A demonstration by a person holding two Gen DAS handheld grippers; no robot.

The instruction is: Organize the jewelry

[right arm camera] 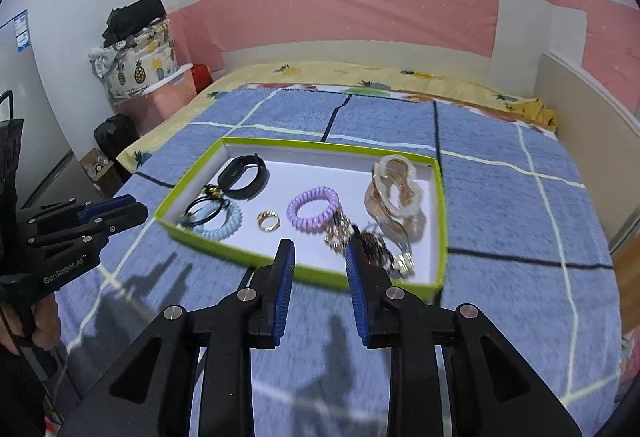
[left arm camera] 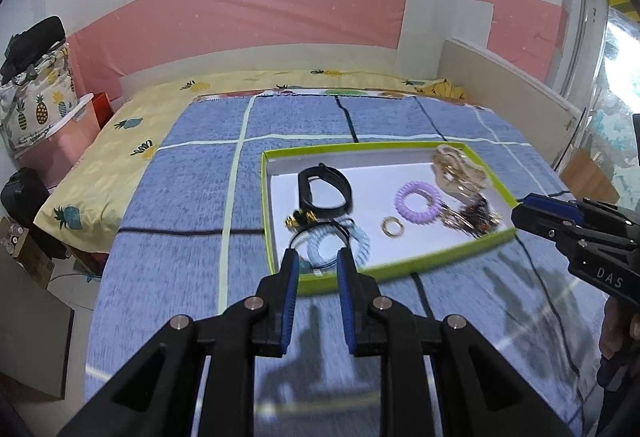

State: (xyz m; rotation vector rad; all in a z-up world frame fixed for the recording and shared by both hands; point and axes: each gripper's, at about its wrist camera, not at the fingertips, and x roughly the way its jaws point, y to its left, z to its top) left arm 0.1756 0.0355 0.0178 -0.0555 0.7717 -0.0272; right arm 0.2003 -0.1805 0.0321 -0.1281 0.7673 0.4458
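My left gripper [left arm camera: 317, 265] is spread, empty, over tray's [right arm camera: 438, 173] near-left corner; right gripper [right arm camera: 320, 257] spread, empty, at near edge. In tray L→R: black band [right arm camera: 244, 176], blue coil [right arm camera: 224, 227], gold ring [right arm camera: 268, 220], purple coil [right arm camera: 314, 209], chain pile [right arm camera: 394, 193]. Blanket [right arm camera: 520, 217] around tray lies bare.

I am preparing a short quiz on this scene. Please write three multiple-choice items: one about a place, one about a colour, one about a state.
1. Where does the gold ring lie?
A. Inside the green box
B. On the blanket
C. On the floor

2. What colour is the coiled hair tie in the middle of the box?
A. Red
B. Purple
C. White

3. What do the right tongs hold?
A. The black wristband
B. The gold ring
C. Nothing

Answers:
1 A: the ring rests on the white floor of the green box.
2 B: its coils are lilac purple.
3 C: the blue pads stand apart with nothing between them.
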